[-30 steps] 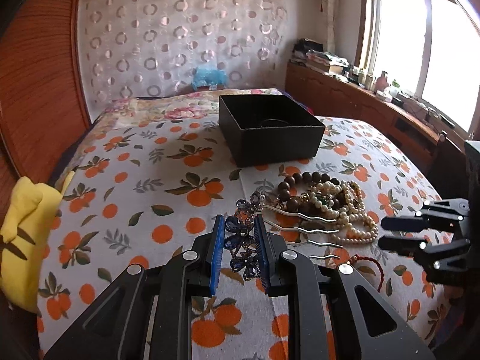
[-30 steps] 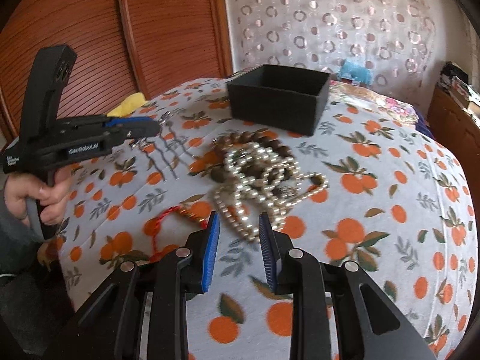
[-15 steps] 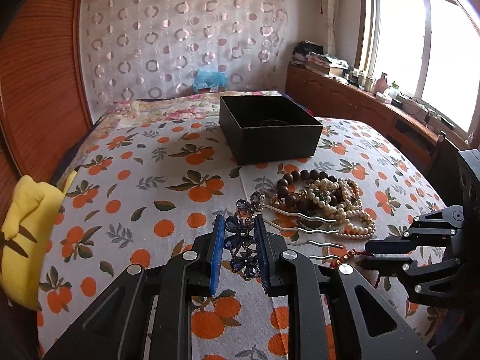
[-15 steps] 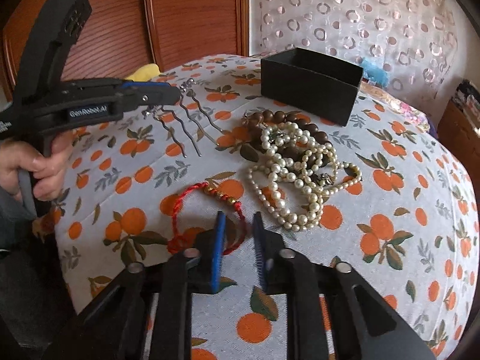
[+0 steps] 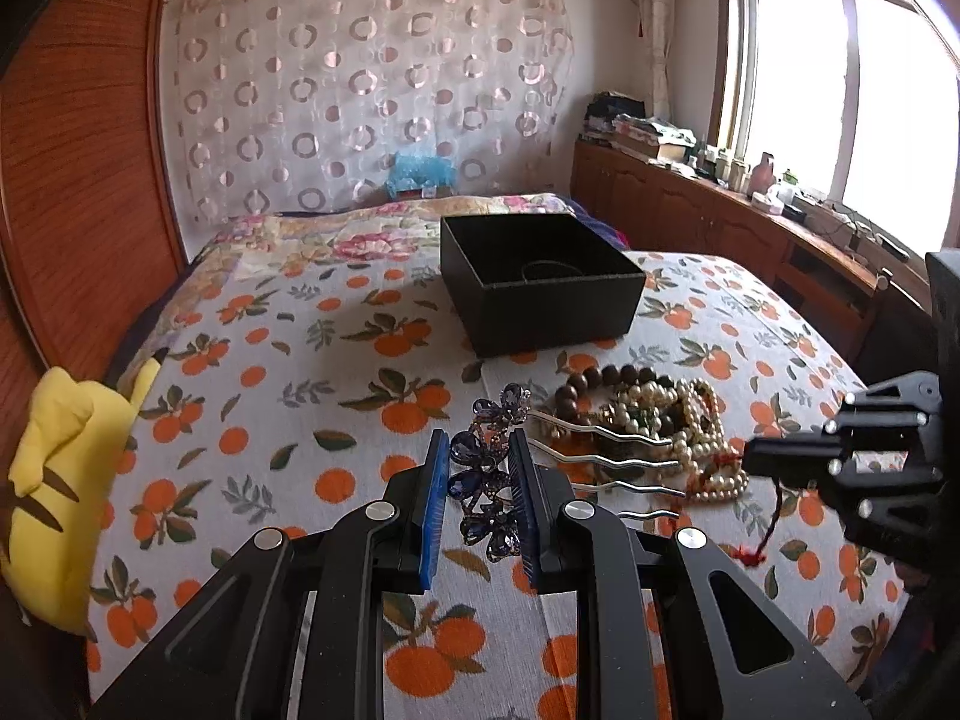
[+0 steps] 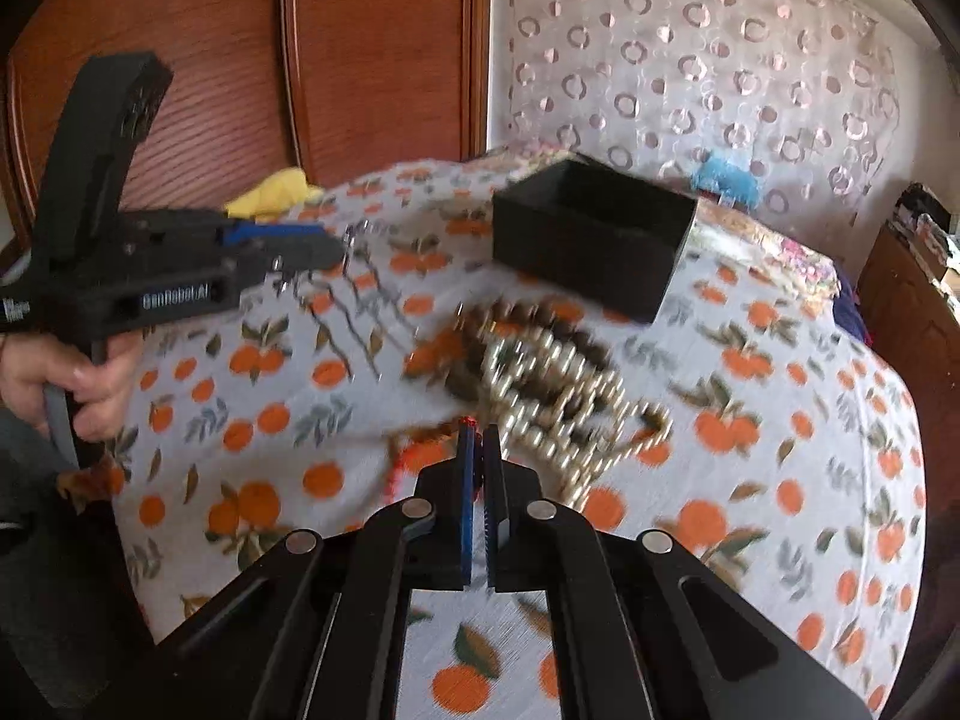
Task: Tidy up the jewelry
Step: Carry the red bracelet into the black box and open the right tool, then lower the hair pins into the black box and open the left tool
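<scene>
The red cord bracelet (image 6: 420, 450) lies just in front of the pearl pile (image 6: 558, 384), and the right gripper (image 6: 478, 450), open a second ago, has now pinched narrow onto it. The left gripper (image 5: 478, 480) still clasps the purple flower hairpin (image 5: 489, 474) beside that pile. Both seem ready for the black box (image 5: 540, 276) beyond.

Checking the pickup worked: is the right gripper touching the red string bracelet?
Touching. In the left wrist view the right gripper is shut on the red string bracelet, which dangles from its tips.
</scene>
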